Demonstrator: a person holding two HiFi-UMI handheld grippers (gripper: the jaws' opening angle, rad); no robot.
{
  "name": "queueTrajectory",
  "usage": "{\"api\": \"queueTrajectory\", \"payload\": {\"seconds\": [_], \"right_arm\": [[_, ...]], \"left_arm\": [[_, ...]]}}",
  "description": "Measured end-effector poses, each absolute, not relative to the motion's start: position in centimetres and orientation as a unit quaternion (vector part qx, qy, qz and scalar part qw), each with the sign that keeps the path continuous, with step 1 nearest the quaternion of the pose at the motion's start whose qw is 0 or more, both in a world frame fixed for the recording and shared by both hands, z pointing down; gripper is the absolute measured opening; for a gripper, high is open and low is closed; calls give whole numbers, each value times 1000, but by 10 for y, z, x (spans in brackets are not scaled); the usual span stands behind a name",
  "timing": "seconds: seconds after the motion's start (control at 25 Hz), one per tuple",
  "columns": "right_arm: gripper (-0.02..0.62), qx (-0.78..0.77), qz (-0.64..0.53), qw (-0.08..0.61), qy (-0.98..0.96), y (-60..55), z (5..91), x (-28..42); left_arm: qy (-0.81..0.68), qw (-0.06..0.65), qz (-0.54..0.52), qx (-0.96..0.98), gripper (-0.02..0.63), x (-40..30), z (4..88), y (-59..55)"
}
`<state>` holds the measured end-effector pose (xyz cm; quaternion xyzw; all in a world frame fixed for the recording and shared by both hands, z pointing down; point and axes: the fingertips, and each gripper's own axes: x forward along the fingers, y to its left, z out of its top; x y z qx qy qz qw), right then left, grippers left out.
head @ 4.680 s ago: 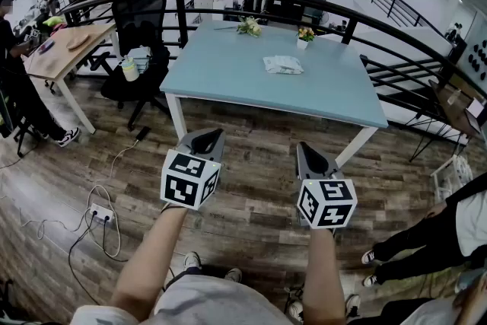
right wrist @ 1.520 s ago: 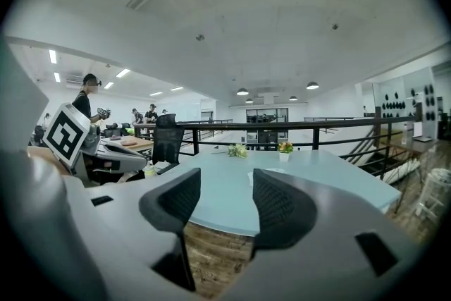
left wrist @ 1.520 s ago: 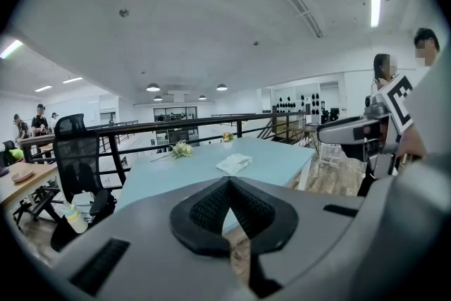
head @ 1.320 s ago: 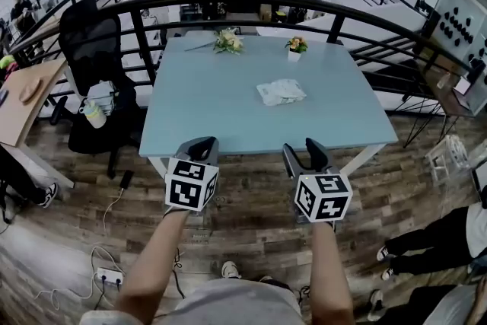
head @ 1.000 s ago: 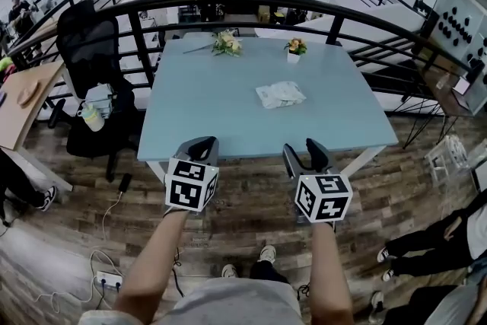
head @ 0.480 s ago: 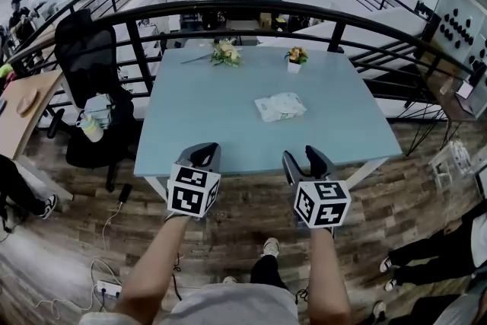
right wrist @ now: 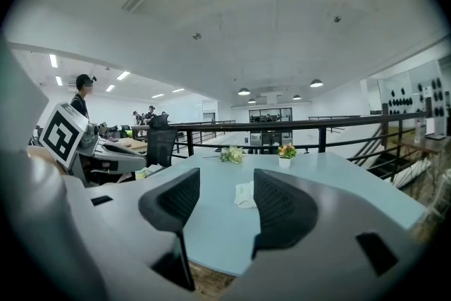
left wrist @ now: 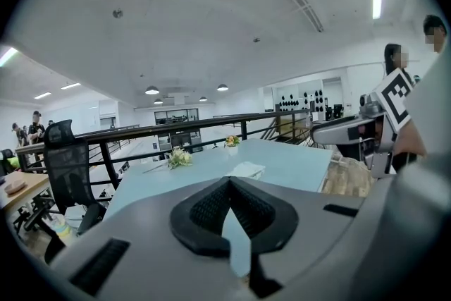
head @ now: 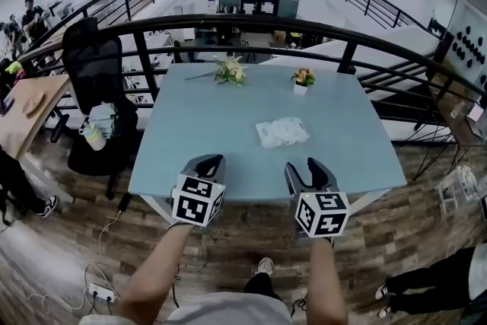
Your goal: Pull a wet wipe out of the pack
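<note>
Showing a smooth, matt finish on the tabletop (head: pixel 213 133). Crinkling like thin plastic film, with a faint sheen, at the pack (head: pixel 281 132). Wearing matt grey plastic and ribbed black pads (right wrist: pixel 280 208) on left tongs (head: pixel 208 162) and right tongs (head: pixel 306 166). Showing grained wood across the floor (head: pixel 411 224), dark painted metal along the railing (head: pixel 251 20).

Pale blue rectangular table (head: pixel 213 125) stood on wood-plank floor (head: pixel 61 240); curved black metal railing (head: pixel 251 17) passed its far edge; black office chair (head: pixel 91 61) stood left.

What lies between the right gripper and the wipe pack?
Only bare blue table between the right gripper and the wipe pack, seen in the head view.
</note>
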<state>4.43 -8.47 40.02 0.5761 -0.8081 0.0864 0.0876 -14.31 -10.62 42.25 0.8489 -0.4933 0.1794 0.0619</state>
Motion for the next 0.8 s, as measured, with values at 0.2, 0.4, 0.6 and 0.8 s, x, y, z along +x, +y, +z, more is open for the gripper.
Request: {"api": "queueTrajectory", "payload": {"seconds": [0.2, 0.4, 0.6, 0.8], "right_arm": [[221, 561, 84, 91, -818, -118, 396, 61], [222, 549, 85, 92, -826, -146, 394, 76], [222, 537, 87, 95, -834, -168, 392, 87], [221, 527, 85, 95, -840, -188, 391, 100]], "left_arm": [[-508, 66, 178, 840, -6, -126, 419, -132], [-520, 67, 182, 832, -6, -112, 414, -153], [-533, 73, 184, 823, -6, -102, 413, -169], [-540, 73, 186, 817, -6, -87, 413, -184]]}}
